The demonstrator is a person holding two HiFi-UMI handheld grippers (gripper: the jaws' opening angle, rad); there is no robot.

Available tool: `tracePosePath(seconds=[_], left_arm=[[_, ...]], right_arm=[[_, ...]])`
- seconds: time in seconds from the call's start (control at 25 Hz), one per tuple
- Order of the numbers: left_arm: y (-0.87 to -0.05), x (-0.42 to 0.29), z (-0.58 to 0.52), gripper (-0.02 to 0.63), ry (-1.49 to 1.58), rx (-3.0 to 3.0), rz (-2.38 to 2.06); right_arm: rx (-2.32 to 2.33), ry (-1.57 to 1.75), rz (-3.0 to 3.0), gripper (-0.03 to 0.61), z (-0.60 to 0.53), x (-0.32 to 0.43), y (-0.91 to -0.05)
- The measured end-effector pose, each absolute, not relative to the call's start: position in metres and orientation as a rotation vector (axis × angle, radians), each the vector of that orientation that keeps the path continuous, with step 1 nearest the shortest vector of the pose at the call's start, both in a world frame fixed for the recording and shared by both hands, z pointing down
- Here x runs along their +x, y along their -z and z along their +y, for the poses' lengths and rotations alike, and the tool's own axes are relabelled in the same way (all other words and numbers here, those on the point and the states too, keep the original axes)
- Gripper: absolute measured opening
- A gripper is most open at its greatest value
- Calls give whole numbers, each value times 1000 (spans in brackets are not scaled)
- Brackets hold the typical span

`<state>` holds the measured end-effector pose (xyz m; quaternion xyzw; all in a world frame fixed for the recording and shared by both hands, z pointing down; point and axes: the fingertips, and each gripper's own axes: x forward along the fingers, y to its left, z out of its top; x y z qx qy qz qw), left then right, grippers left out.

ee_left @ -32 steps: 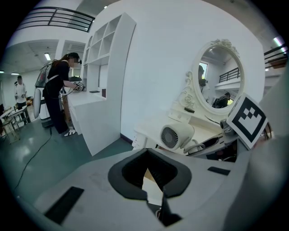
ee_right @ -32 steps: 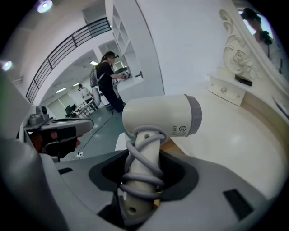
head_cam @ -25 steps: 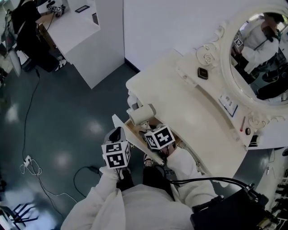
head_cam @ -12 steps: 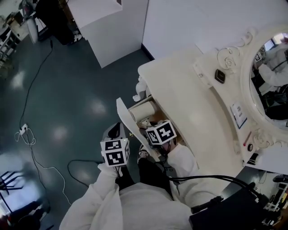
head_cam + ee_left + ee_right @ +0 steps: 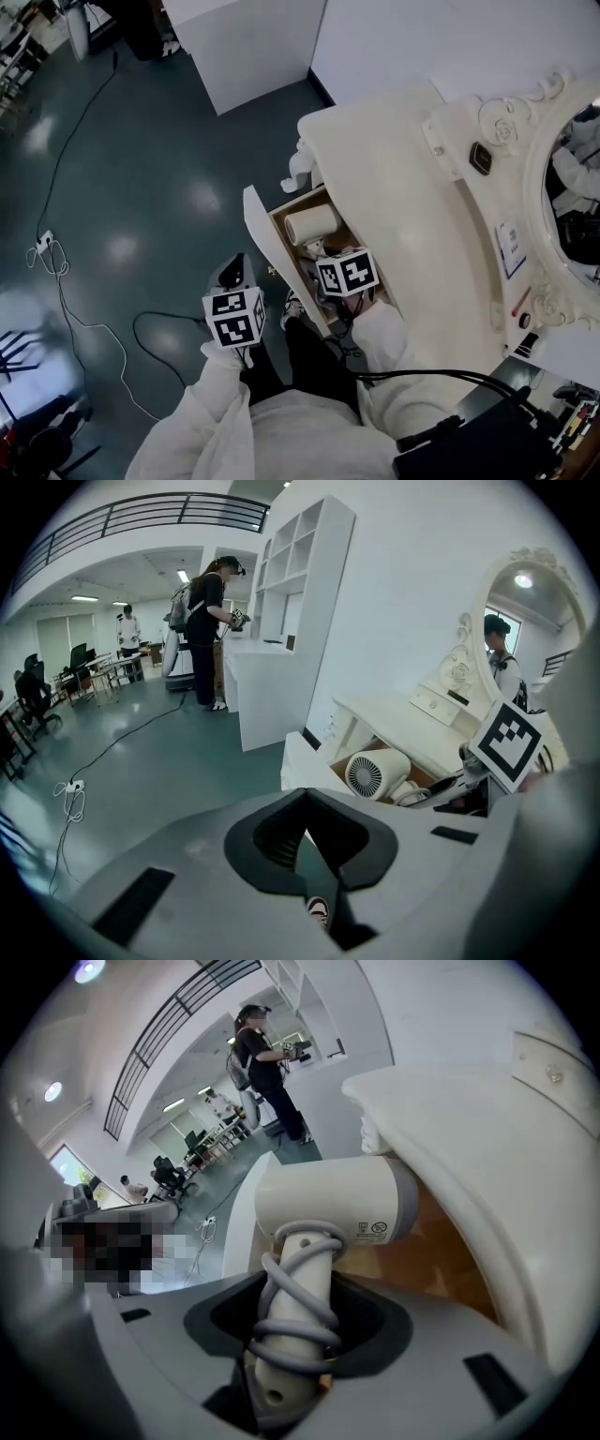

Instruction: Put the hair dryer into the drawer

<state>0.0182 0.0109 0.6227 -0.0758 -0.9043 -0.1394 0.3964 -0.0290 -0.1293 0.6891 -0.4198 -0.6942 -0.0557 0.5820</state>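
Hair dryer [image 5: 311,225] is hanging over the open drawer [image 5: 265,253], barrel lying crosswise near the far end, just beside the edge of the dressing table [image 5: 394,187]. Whether it is touching the wooden bottom yet is not showing.

The right gripper [image 5: 291,1368] is clamping the handle [image 5: 305,1251], its jaws pressing on the cord [image 5: 300,1283] wound around it. The left gripper [image 5: 309,855] is hovering out over the floor, beside the drawer front, jaws drawn nearly together and holding nothing.

Several things are looking risky:
- The jaws are biting on cord loops, not bare handle, so the dryer may be twisting or sliding as it is lowered.
- The barrel is sitting close under the tabletop overhang and could be knocking it.
- If released high, it may be dropping hard onto the wood.
- A loosening cord loop could be trailing over the drawer wall and jamming the drawer.
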Motion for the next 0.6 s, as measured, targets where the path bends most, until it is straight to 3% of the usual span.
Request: tracePosePath(seconds=[0.6], left_arm=[[-633,-31,-8,1,317,-82,-2313]], right_arm=[[-738,44,-1727,256,-153,-52,-732]])
